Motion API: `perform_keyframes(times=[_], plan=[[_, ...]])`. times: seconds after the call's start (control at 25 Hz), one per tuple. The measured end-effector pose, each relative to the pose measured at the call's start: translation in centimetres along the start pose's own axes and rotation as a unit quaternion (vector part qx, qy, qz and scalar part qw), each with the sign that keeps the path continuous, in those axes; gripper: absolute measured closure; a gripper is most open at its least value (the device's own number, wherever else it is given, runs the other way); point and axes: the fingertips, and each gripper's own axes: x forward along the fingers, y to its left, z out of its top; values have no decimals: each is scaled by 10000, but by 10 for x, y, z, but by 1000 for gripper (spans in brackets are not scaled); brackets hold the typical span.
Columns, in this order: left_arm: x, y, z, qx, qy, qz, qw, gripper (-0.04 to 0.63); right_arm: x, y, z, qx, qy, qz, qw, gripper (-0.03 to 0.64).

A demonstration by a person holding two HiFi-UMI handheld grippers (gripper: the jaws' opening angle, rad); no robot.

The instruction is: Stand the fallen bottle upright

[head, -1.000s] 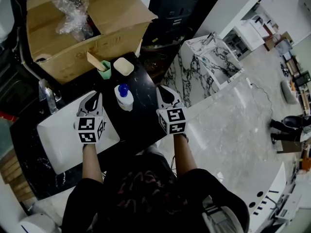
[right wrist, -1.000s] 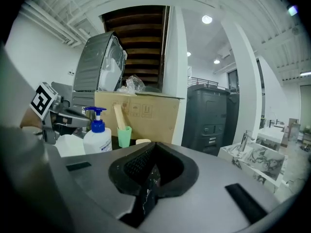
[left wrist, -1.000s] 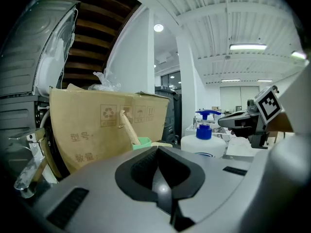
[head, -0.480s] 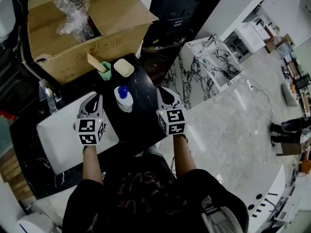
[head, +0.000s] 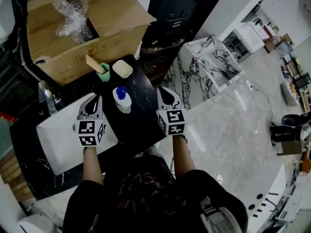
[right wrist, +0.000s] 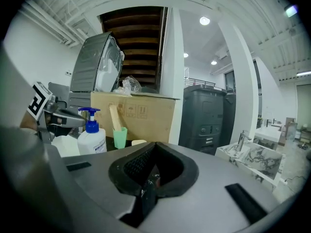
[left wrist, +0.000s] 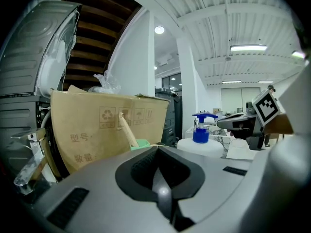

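A white pump bottle with a blue top stands upright on the black counter, between my two grippers and apart from both. The left gripper view has the bottle ahead to the right; in the right gripper view the bottle is ahead to the left. My left gripper hovers over the white basin, shut and empty. My right gripper sits at the counter's right edge, also shut with nothing in it.
Behind the bottle stand a green cup with a wooden stick and a cream dish. An open cardboard box with plastic wrap fills the back. A tap stands left of the basin. The floor drops away to the right.
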Motion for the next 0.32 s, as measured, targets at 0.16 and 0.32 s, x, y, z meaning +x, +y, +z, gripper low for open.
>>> perform_keyframes(times=[0.16, 0.32], plan=[[0, -1, 1, 5, -4, 27, 10000, 580, -1, 0, 1, -19, -2, 3, 10000, 603], [-1, -4, -2, 9, 17, 25, 10000, 580, -3, -4, -1, -11, 24, -31, 10000, 603]])
